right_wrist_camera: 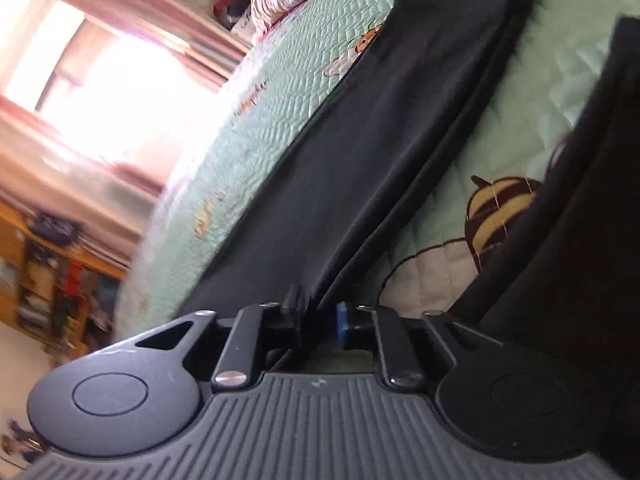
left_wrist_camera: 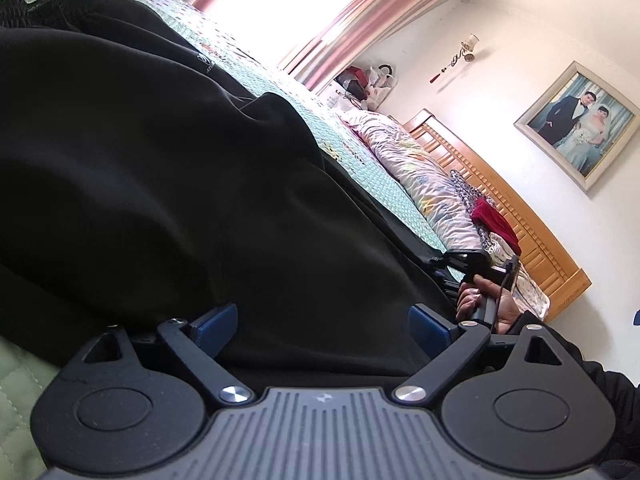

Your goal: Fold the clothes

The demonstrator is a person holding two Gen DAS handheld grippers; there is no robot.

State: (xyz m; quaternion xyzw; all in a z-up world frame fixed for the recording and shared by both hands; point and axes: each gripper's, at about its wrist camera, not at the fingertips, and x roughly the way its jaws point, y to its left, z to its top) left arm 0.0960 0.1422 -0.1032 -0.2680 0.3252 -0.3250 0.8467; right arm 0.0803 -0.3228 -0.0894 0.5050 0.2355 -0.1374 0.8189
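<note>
- Where the left wrist view began at its left edge, a black garment (left_wrist_camera: 140,168) filled most of the frame, heaped over the mint-green quilted bedspread (left_wrist_camera: 280,92) of the bed.
- At the upper left of that view, its gathered waistband (left_wrist_camera: 52,0) lay on the quilt.
- Along the bottom centre, the left tongs (left_wrist_camera: 322,322) stood wide apart, their blue pads (left_wrist_camera: 218,322) on either side of the dark cloth without pressing on it; whether the pads brushed the fabric could not be told.
- Right of centre, a hand (left_wrist_camera: 486,300) gripped the handle of the other tool, low beside the garment's edge.
- Further right lay a rumpled floral duvet (left_wrist_camera: 420,176), a wooden headboard (left_wrist_camera: 520,216) and, on the wall at the upper right, a framed photograph (left_wrist_camera: 576,124).
- At the left of the right wrist view, a bright window with pink curtains (right_wrist_camera: 120,80) was blurred, with wooden shelves (right_wrist_camera: 52,276) below it.
- Through the centre, a long folded black trouser leg (right_wrist_camera: 380,160) ran from the bottom centre to the upper right across the bedspread (right_wrist_camera: 280,100).
- At the bottom centre, the right tongs (right_wrist_camera: 320,316) were nearly closed, pinching the near end of that trouser leg between their pads.
- To the right, a bee design (right_wrist_camera: 500,212) showed on the quilt, and more black cloth (right_wrist_camera: 580,200) covered the right edge.
</note>
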